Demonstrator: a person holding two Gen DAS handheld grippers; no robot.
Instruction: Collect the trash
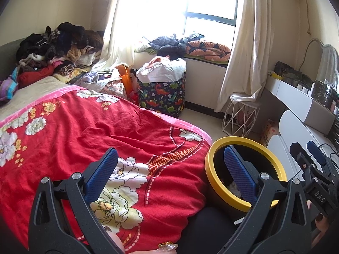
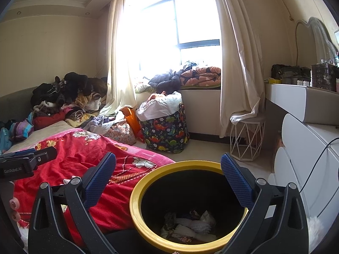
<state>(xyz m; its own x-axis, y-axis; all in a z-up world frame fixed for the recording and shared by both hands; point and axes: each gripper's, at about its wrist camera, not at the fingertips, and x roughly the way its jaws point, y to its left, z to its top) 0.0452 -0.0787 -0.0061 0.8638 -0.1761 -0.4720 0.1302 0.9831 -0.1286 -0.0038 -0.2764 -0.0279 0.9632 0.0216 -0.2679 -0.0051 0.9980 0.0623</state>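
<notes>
A black trash bin with a yellow rim (image 2: pixel 135 192) stands beside the bed; it also shows in the left wrist view (image 1: pixel 208 167). Crumpled wrappers and white paper trash (image 2: pixel 190 225) lie at its bottom. My right gripper (image 2: pixel 168 177) is open and empty, just above the bin's mouth. My left gripper (image 1: pixel 170 169) is open and empty, over the red floral blanket (image 1: pixel 84 135), with its right finger in front of the bin. The right gripper (image 1: pixel 309 152) shows at the right edge of the left wrist view. The left gripper (image 2: pixel 27 156) shows at the left edge of the right wrist view.
A bed with the red blanket (image 2: pixel 84 152) and a heap of clothes (image 2: pixel 63 97) fills the left. A dinosaur-print basket (image 2: pixel 167 131) stands by the window. A white wire stool (image 2: pixel 245 141) and a white dresser (image 2: pixel 307 148) are on the right.
</notes>
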